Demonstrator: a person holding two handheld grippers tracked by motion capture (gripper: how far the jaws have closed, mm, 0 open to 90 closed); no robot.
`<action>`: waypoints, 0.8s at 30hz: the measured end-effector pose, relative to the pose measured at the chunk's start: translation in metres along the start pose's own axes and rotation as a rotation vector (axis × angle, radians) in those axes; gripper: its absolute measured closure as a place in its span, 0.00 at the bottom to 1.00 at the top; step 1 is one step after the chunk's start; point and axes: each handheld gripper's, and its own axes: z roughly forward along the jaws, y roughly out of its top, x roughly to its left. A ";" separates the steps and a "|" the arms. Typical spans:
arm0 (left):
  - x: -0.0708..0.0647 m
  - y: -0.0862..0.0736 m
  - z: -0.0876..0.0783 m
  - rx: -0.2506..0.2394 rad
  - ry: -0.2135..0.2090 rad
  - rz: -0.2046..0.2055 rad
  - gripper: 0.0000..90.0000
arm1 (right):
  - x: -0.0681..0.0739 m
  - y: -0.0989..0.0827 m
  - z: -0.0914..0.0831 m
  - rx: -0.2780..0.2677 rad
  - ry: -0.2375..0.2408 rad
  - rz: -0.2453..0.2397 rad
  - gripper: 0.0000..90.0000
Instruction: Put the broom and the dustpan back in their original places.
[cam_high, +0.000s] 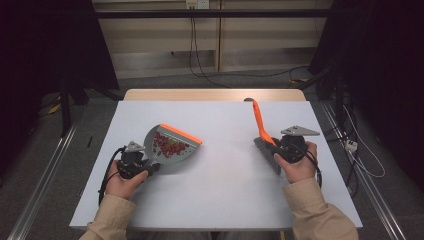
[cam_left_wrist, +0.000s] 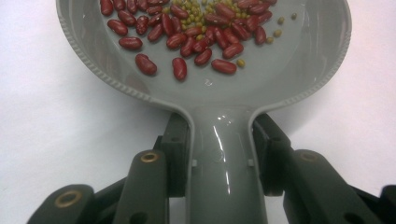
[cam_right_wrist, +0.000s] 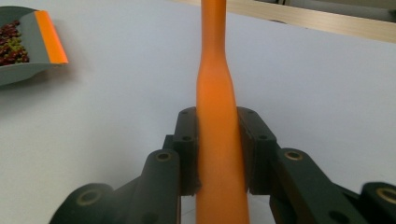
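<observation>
A grey dustpan (cam_high: 170, 145) with an orange lip sits at the table's left, holding several red beans (cam_high: 169, 144) and small green ones. My left gripper (cam_high: 142, 162) is shut on its handle (cam_left_wrist: 220, 154), both pads pressed to the sides, and the pan (cam_left_wrist: 205, 79) spreads out ahead with beans (cam_left_wrist: 196, 32) in it. At the right, my right gripper (cam_high: 280, 147) is shut on the orange handle (cam_right_wrist: 217, 140) of a brush (cam_high: 265, 142). Its grey bristles (cam_high: 266, 154) point toward the table's front and the handle slants away to the far edge. The dustpan (cam_right_wrist: 28, 51) also appears far left in the right gripper view.
The white table top (cam_high: 220, 180) lies between the two hands. A wooden strip (cam_high: 215, 95) runs along its far edge. Cables (cam_high: 350, 145) trail on the floor at the right, and metal rails flank the table.
</observation>
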 end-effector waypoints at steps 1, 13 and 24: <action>0.001 -0.001 0.001 -0.008 0.010 -0.010 0.70 | -0.002 -0.001 -0.001 -0.002 -0.005 0.001 0.79; 0.024 -0.005 -0.002 0.013 0.099 -0.095 0.70 | -0.018 -0.006 -0.007 0.004 -0.042 0.021 0.79; 0.031 -0.007 -0.003 -0.009 0.130 -0.147 0.70 | -0.028 -0.008 -0.010 0.002 -0.057 0.031 0.79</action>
